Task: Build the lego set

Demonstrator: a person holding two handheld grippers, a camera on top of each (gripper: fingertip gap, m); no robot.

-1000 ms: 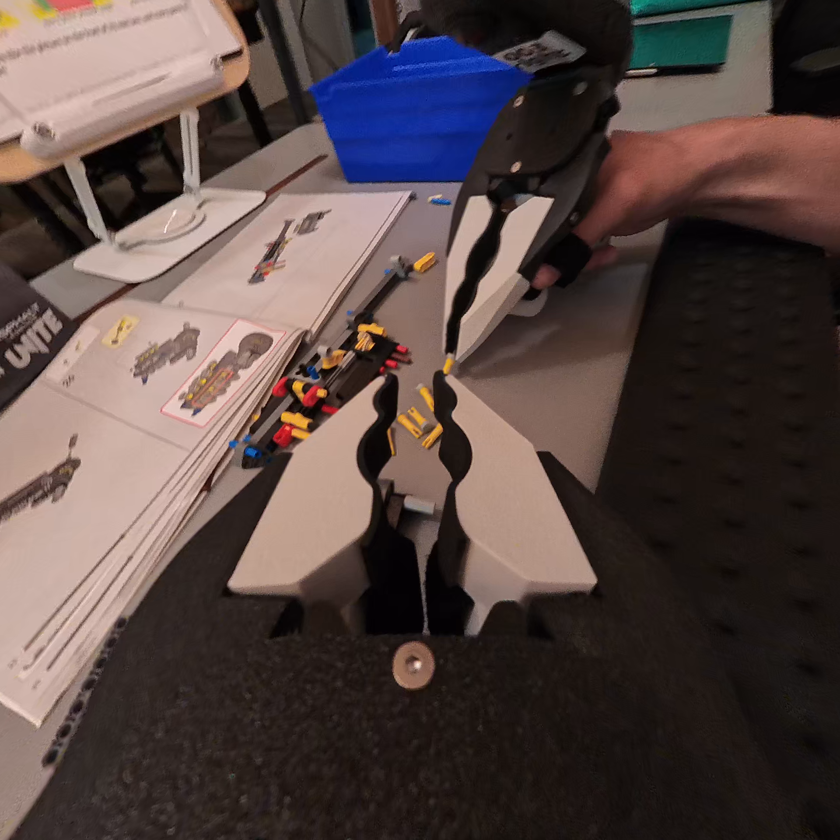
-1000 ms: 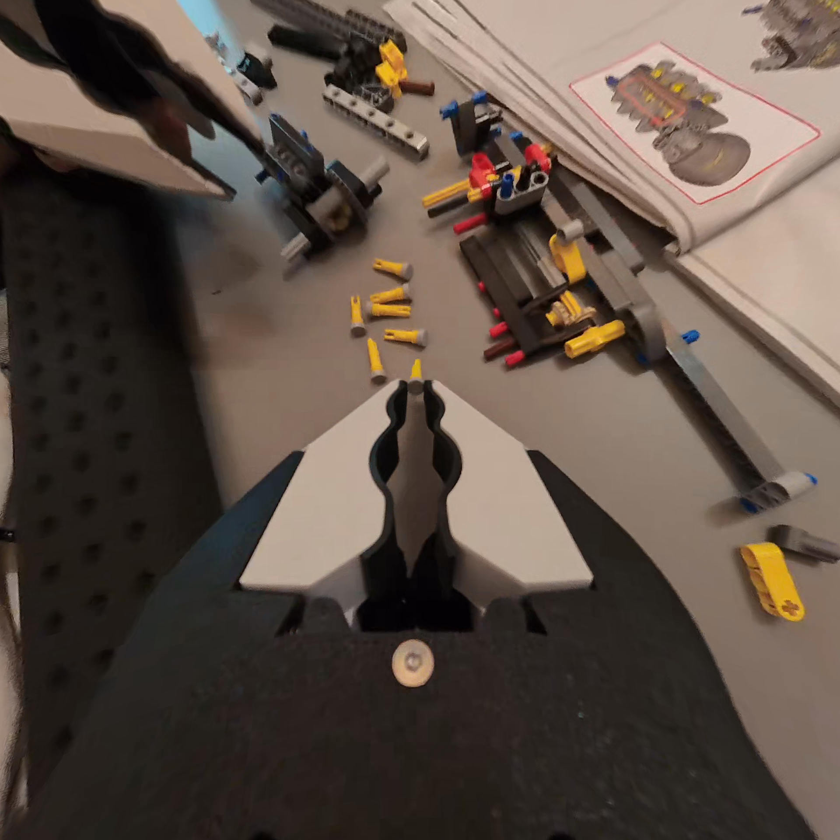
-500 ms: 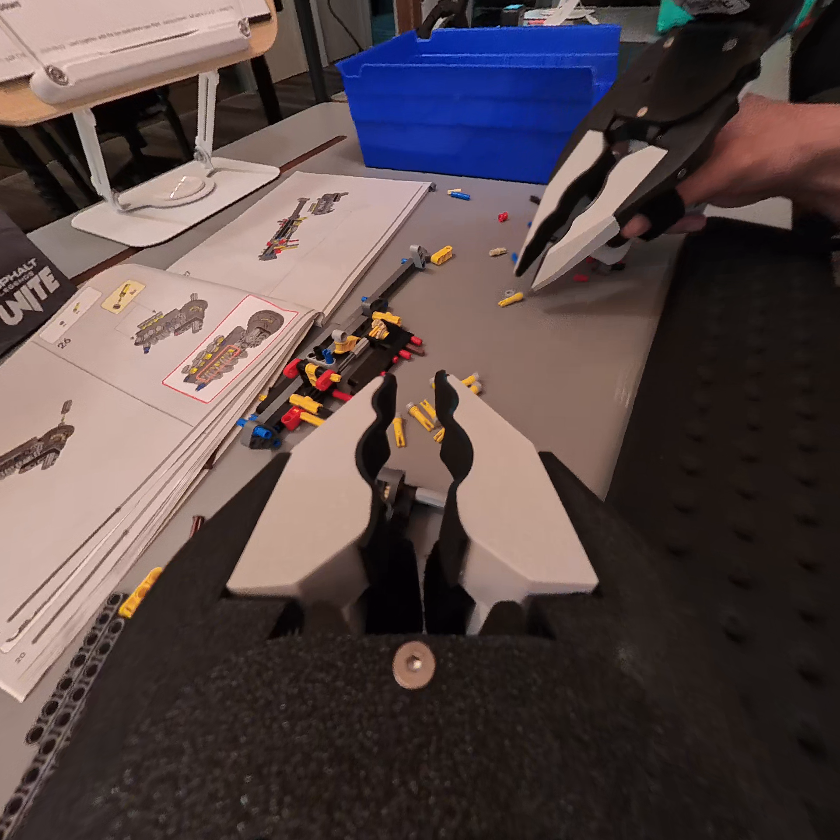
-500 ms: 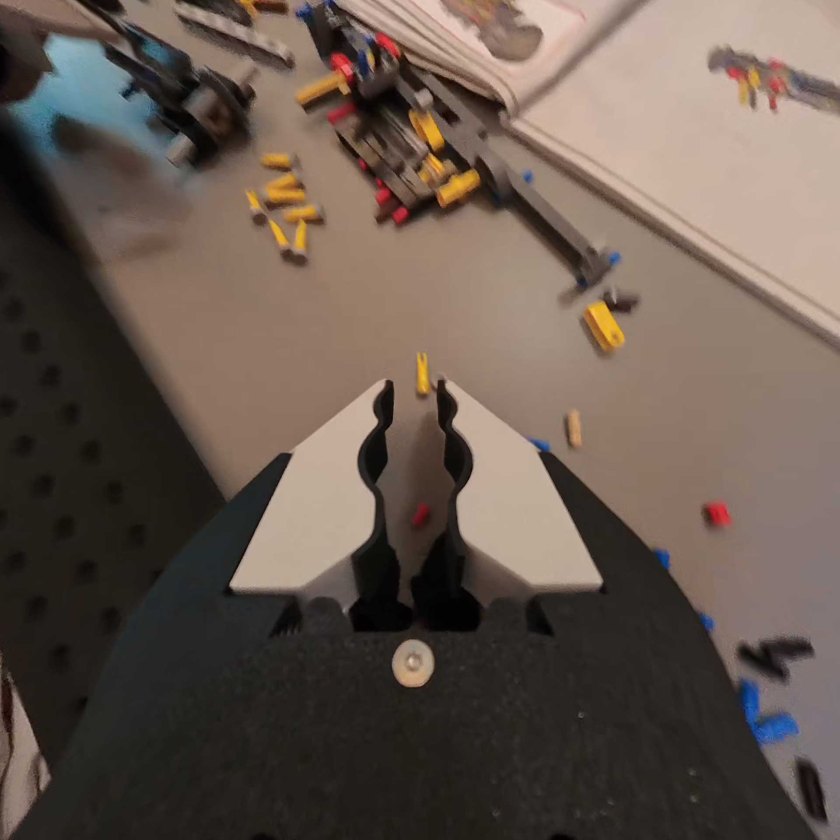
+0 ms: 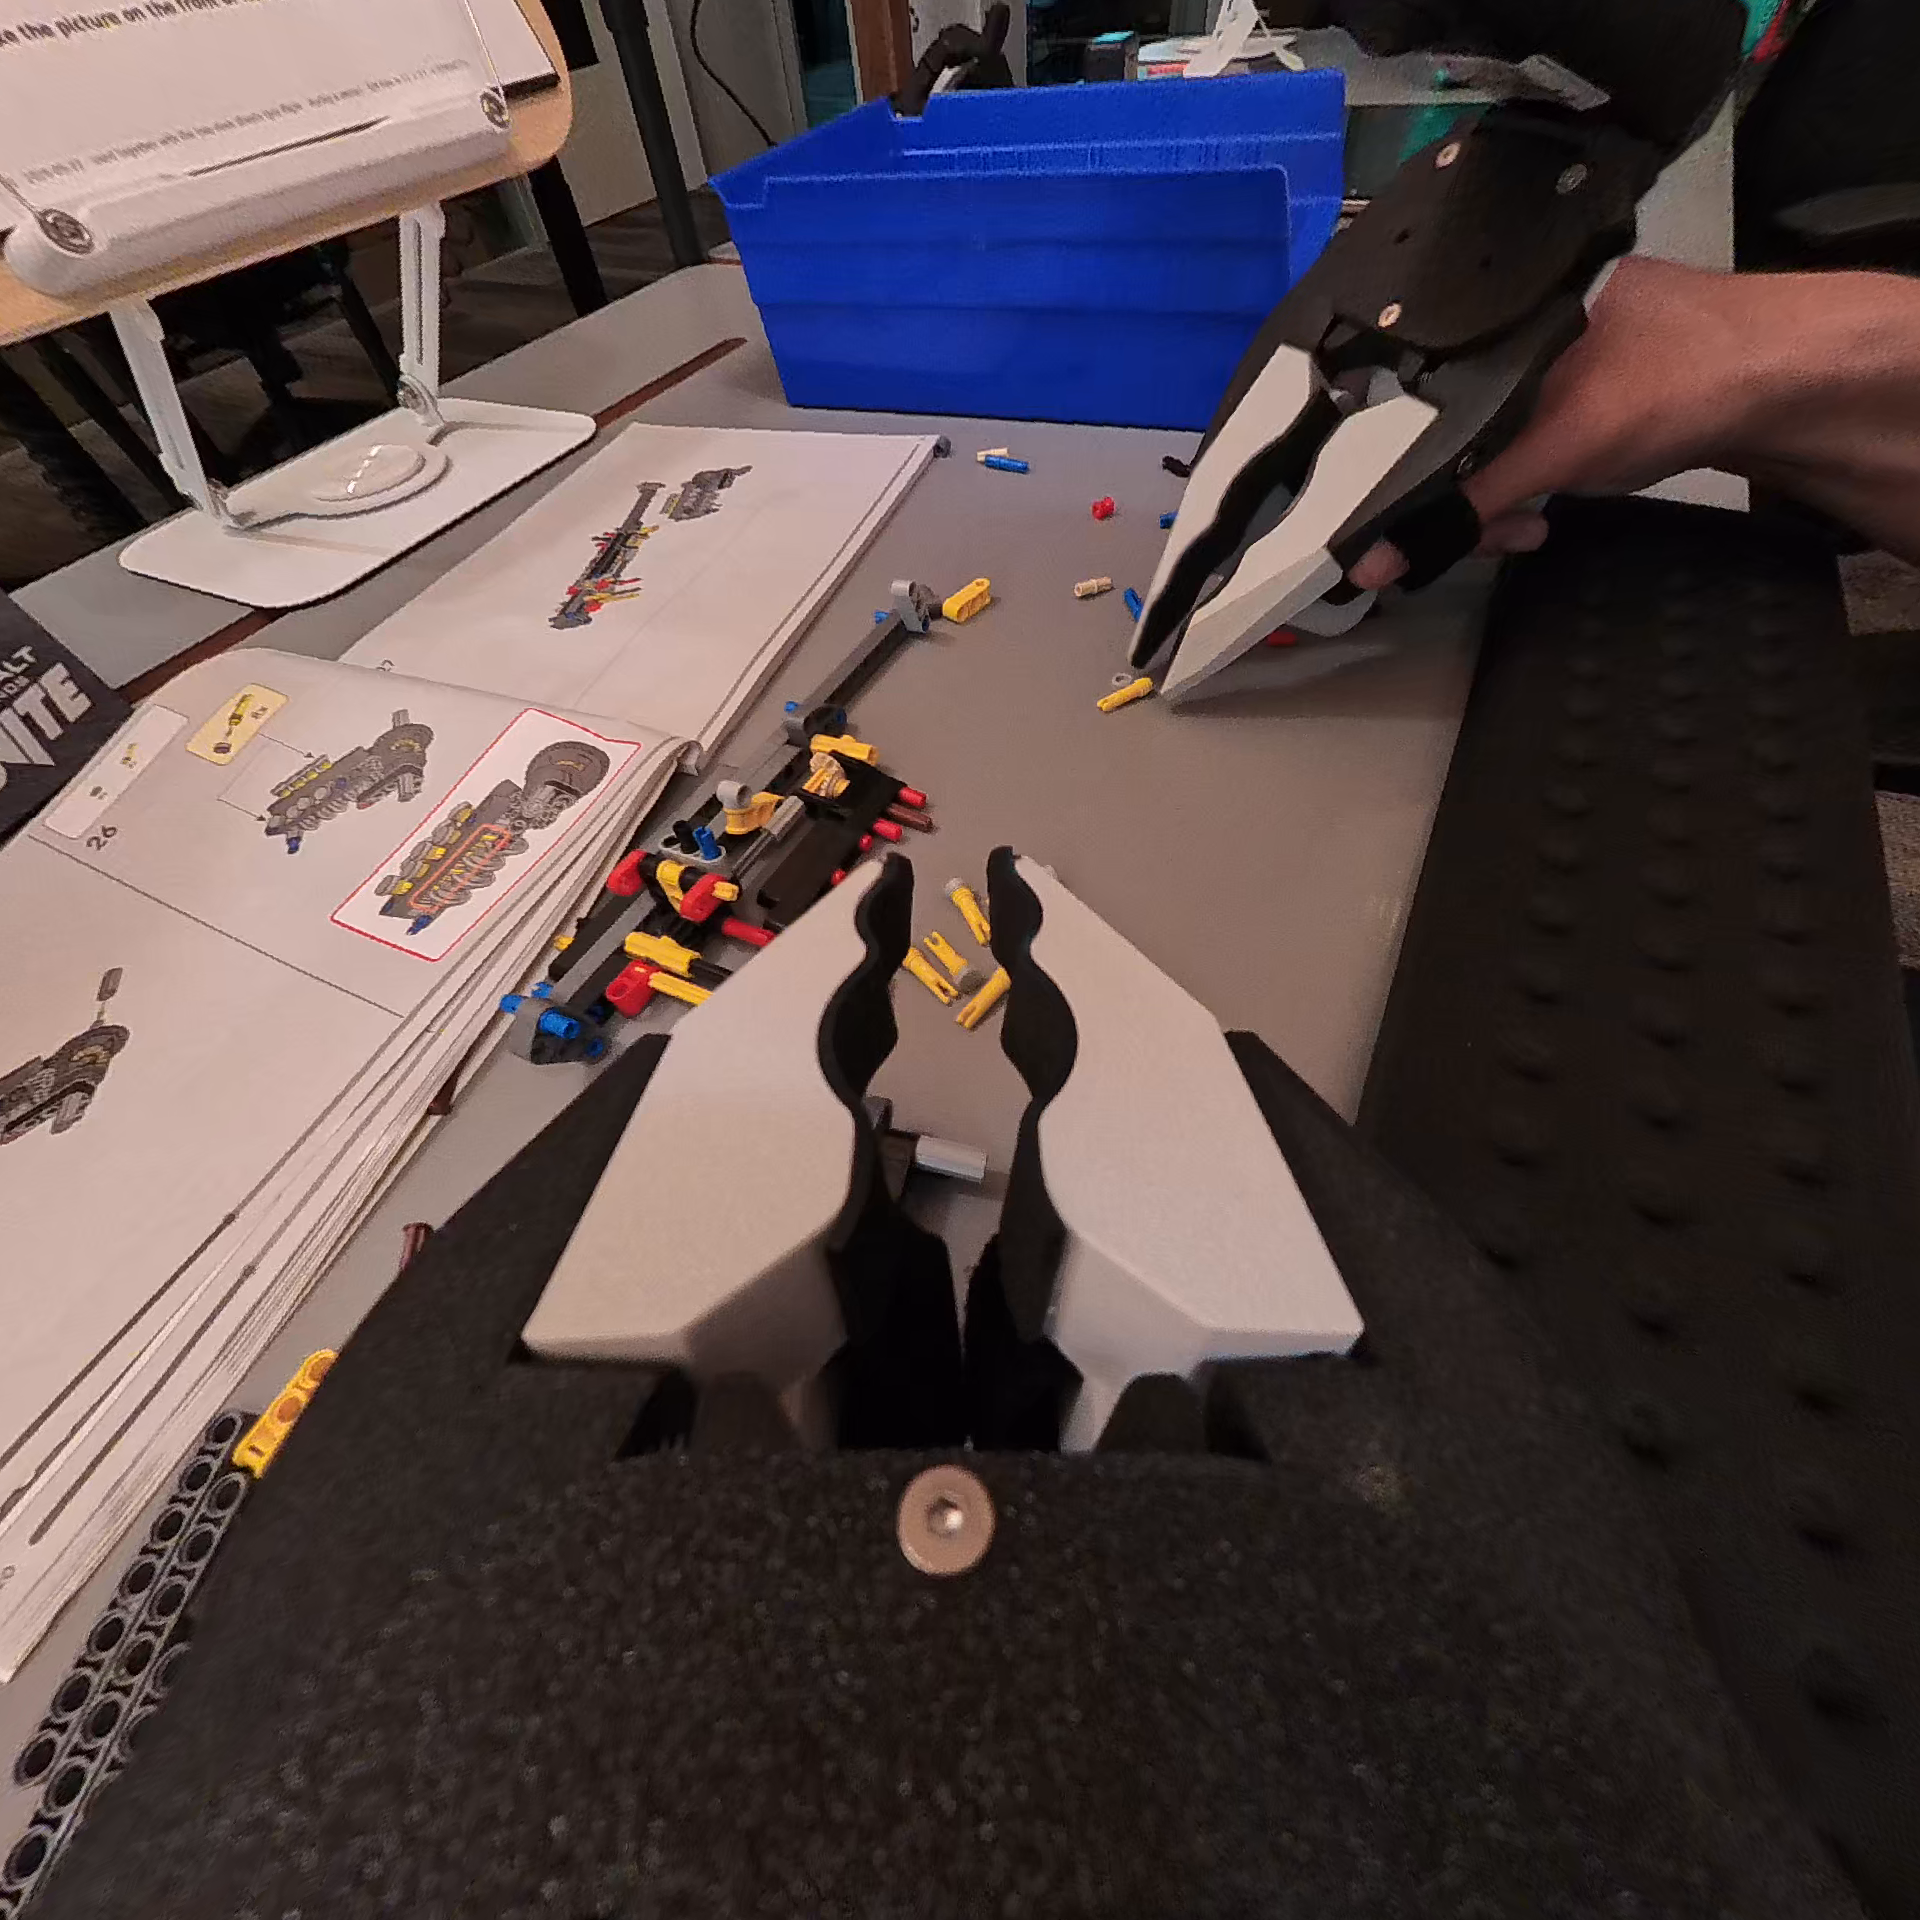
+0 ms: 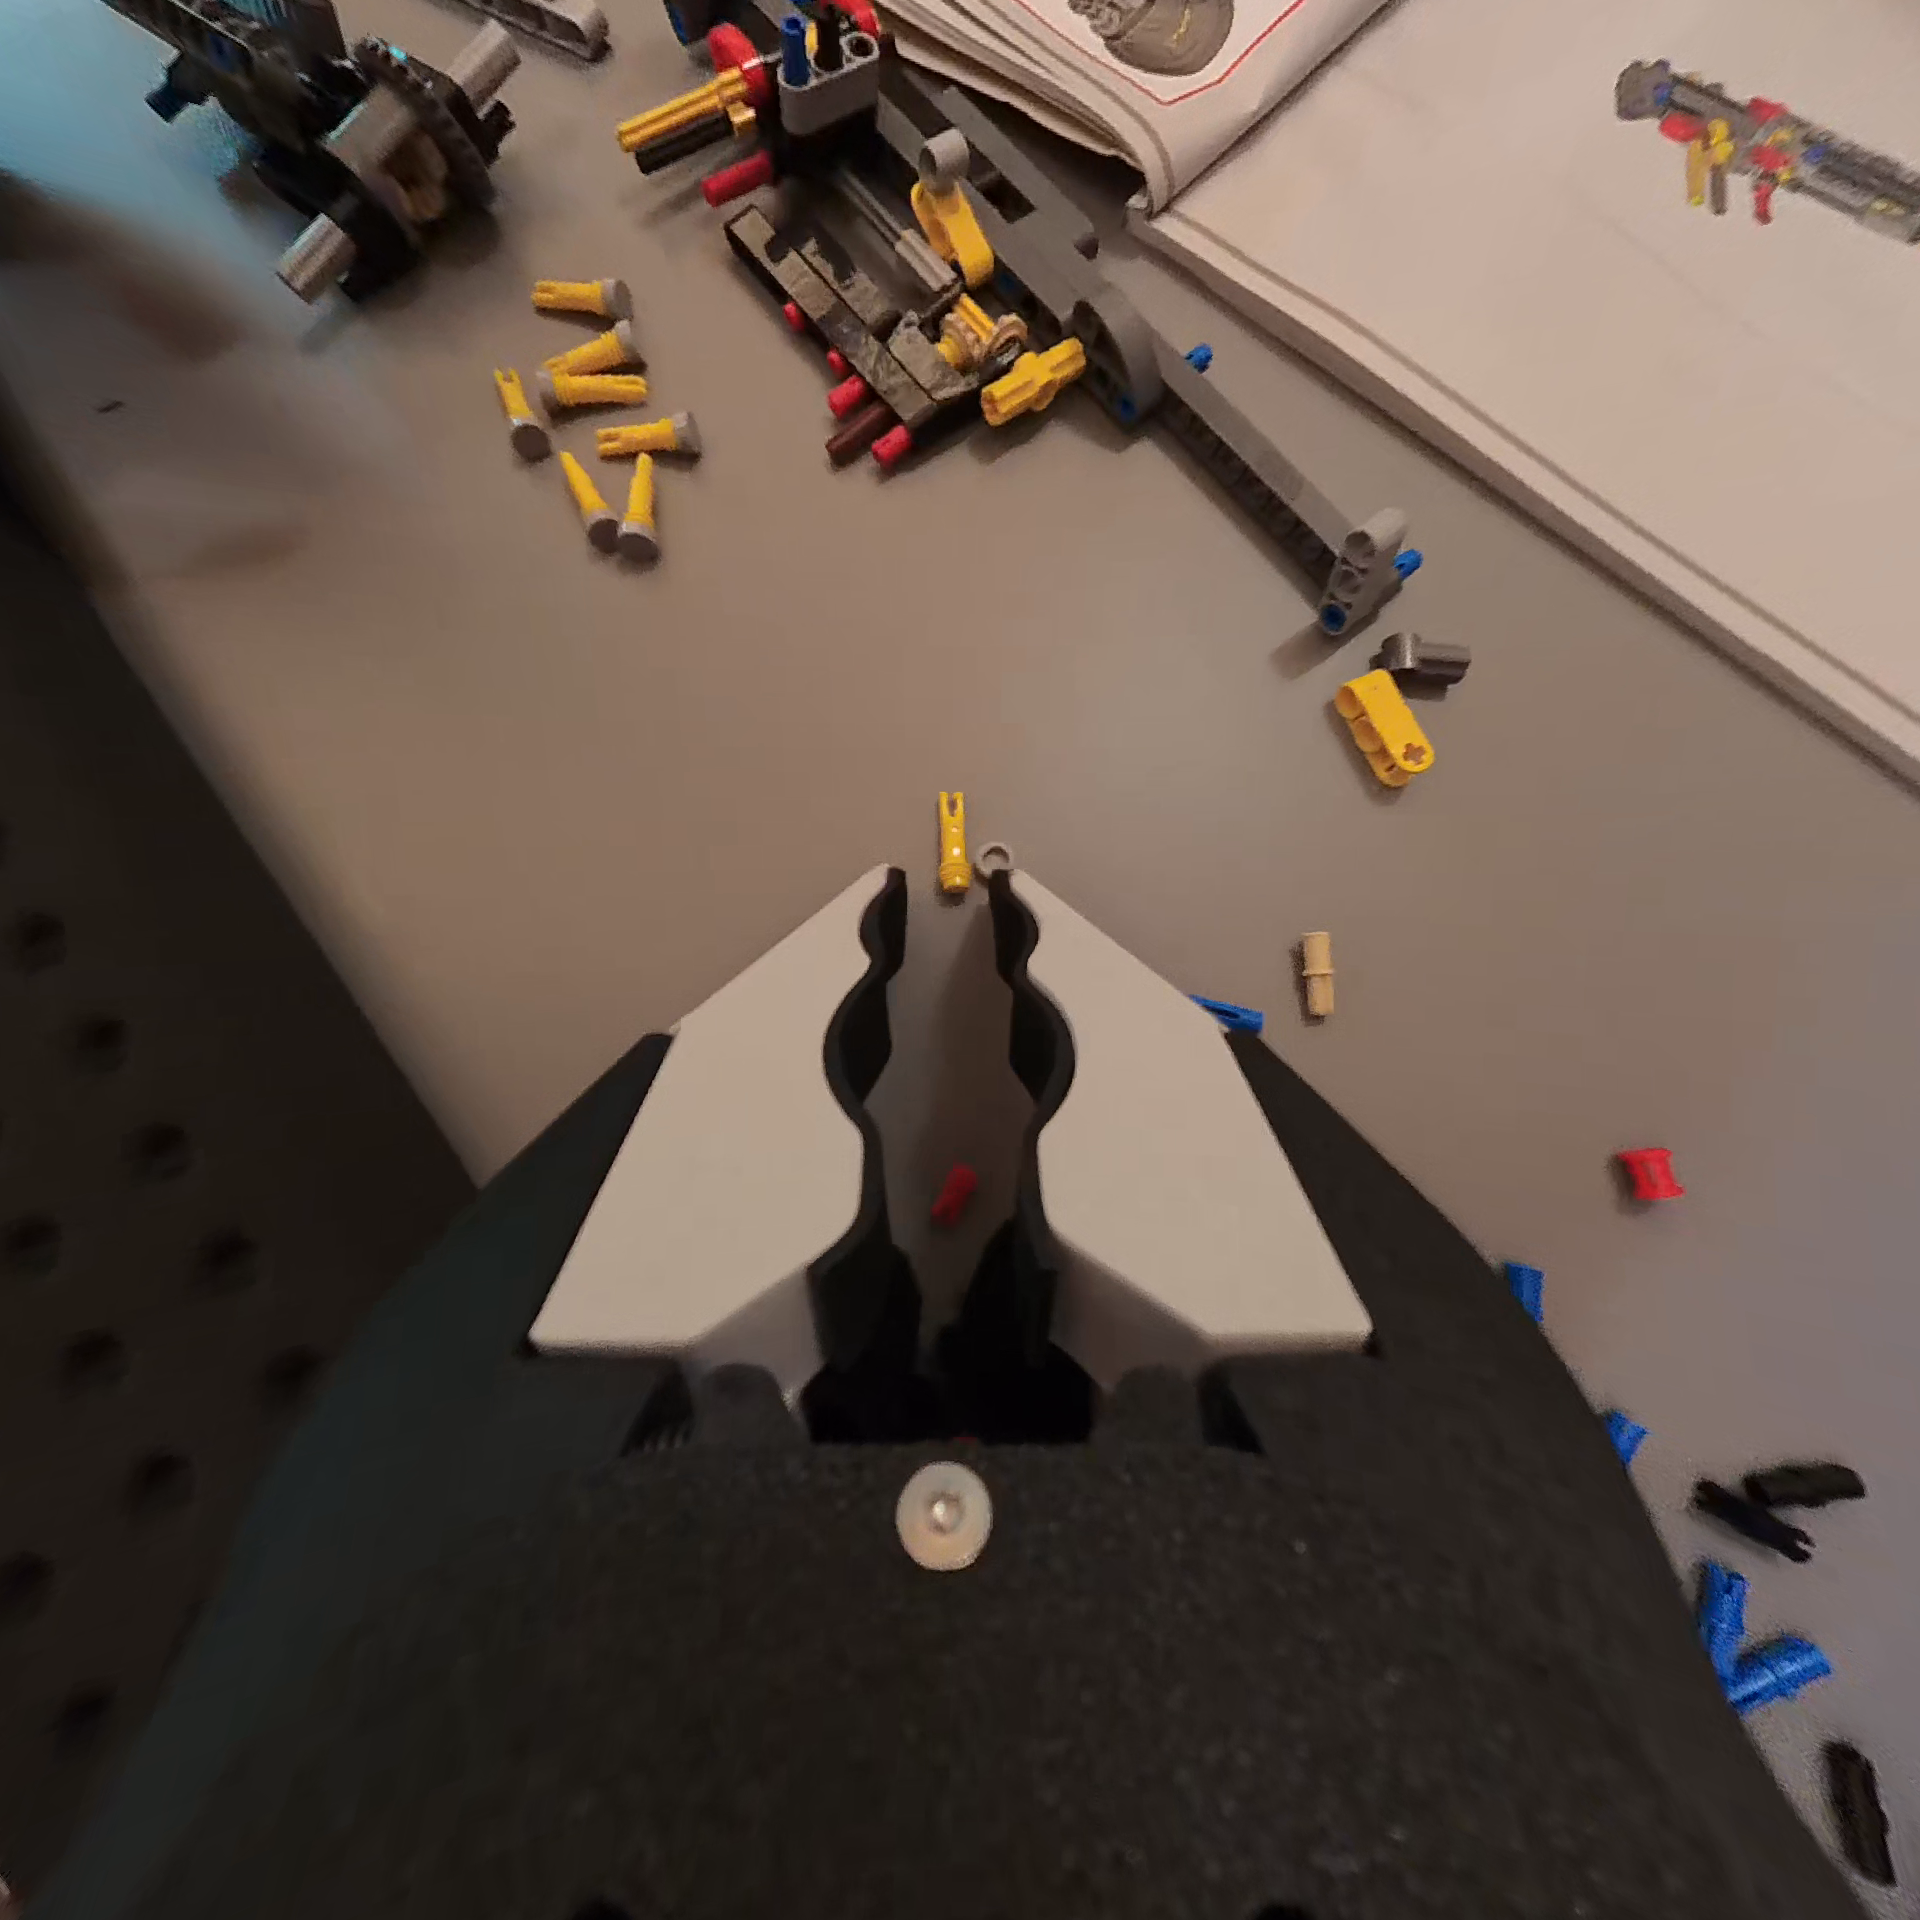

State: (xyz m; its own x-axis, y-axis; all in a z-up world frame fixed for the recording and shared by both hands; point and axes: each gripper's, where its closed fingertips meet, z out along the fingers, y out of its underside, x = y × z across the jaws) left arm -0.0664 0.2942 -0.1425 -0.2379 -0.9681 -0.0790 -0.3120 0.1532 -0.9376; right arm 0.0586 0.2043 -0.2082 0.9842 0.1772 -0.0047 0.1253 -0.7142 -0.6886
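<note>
My right gripper [image 6: 948,878] is open and empty, its tips low over the grey table. A single yellow pin [image 6: 951,842] lies just beyond the tips, with a small grey bush [image 6: 994,854] beside it. In the left wrist view the right gripper [image 5: 1153,675] stands over the same pin [image 5: 1124,694]. My left gripper [image 5: 945,862] is open and empty above a pile of yellow pins [image 5: 951,966]. The long partly built black-and-grey frame [image 5: 769,862] lies left of it, beside the open instruction booklet [image 5: 312,831]. A small gear assembly [image 6: 384,187] sits at the far left.
A blue bin [image 5: 1039,239] stands at the back. A black foam mat [image 5: 1662,935] runs along the right edge of the table. Loose red, blue, black and yellow parts [image 6: 1387,722] lie scattered near the right gripper. A white document stand [image 5: 312,488] is at the back left. Across from one pair of fingers to the other is roughly 15 cm.
My right gripper was shut on a yellow pin near the pile. It has carried it away toward the bin side, opened, and the pin now lies on the table. My left gripper has risen slightly.
</note>
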